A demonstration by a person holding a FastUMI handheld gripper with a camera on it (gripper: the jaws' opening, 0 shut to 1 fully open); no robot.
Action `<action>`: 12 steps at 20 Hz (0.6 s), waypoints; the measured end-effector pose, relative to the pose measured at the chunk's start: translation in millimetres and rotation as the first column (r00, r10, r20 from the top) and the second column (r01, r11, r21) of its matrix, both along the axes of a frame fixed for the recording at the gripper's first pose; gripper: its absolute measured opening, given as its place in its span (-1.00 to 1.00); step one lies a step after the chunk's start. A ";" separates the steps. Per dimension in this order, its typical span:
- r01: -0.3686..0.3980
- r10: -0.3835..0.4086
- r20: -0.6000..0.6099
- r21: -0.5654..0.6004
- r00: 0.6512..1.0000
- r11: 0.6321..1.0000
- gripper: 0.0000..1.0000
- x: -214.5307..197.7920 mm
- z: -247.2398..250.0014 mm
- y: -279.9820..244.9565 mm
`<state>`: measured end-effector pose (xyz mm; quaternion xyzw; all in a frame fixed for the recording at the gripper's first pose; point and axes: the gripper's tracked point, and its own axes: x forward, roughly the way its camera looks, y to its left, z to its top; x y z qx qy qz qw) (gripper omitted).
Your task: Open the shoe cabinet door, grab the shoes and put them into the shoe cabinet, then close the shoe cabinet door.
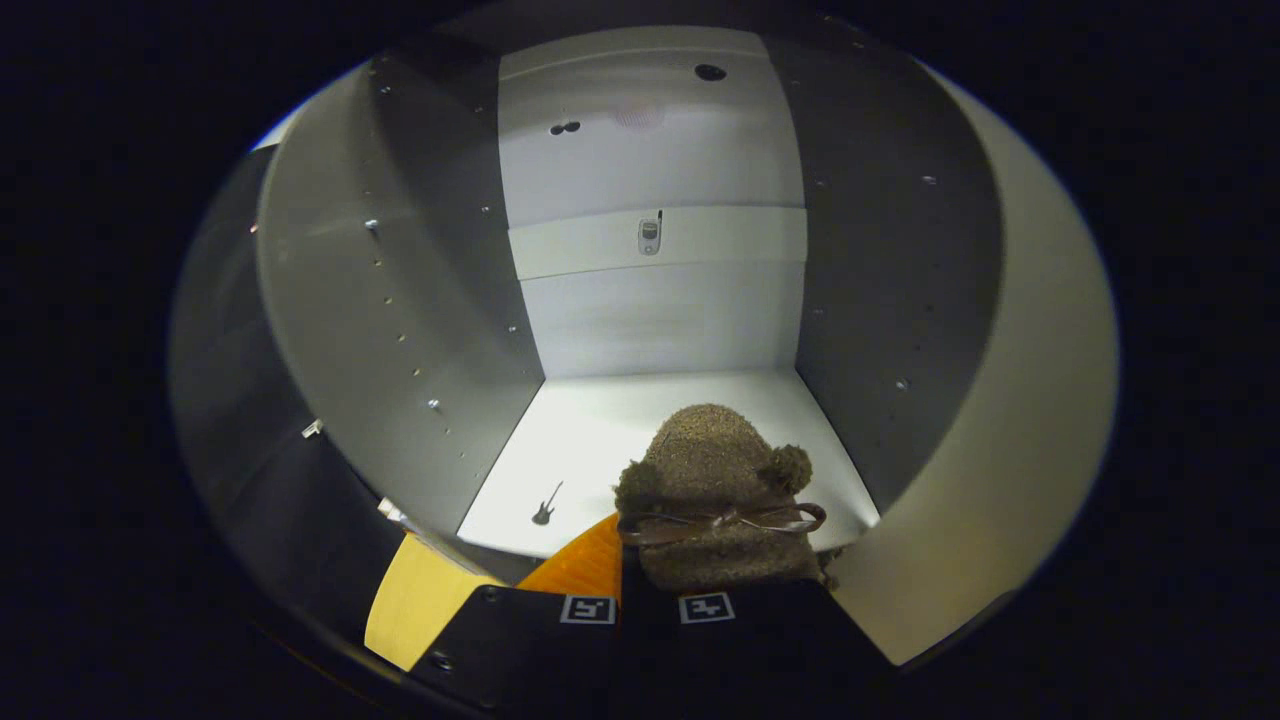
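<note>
A brown fuzzy shoe (712, 480) with two pom-poms and a brown ribbon bow sticks out just ahead of my fingers, its toe pointing into the cabinet. My gripper (622, 585) is shut on the shoe's near end, and the fingers stand almost together. The shoe hangs over the front edge of the white cabinet floor (600, 430). The cabinet's compartment is open before me, with a white back wall (650, 150) and grey side walls (340, 300). Whether the shoe's sole touches the floor I cannot tell.
A small guitar sticker (546, 505) lies on the cabinet floor left of the shoe. A phone sticker (650, 236) marks the white rail across the back wall. A dark panel (225, 380) stands outside the left wall, and a pale edge (1040, 400) runs down the right side.
</note>
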<state>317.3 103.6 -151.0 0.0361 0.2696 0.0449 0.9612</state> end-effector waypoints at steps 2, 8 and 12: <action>0.027 -0.028 -0.020 -0.022 0.999 0.999 -0.83 26.9 -12.3 0.9; 0.039 -0.042 -0.047 -0.056 0.998 0.998 -0.83 93.0 -35.2 18.5; 0.047 -0.050 -0.060 -0.037 0.997 0.998 -0.83 122.6 -39.5 30.5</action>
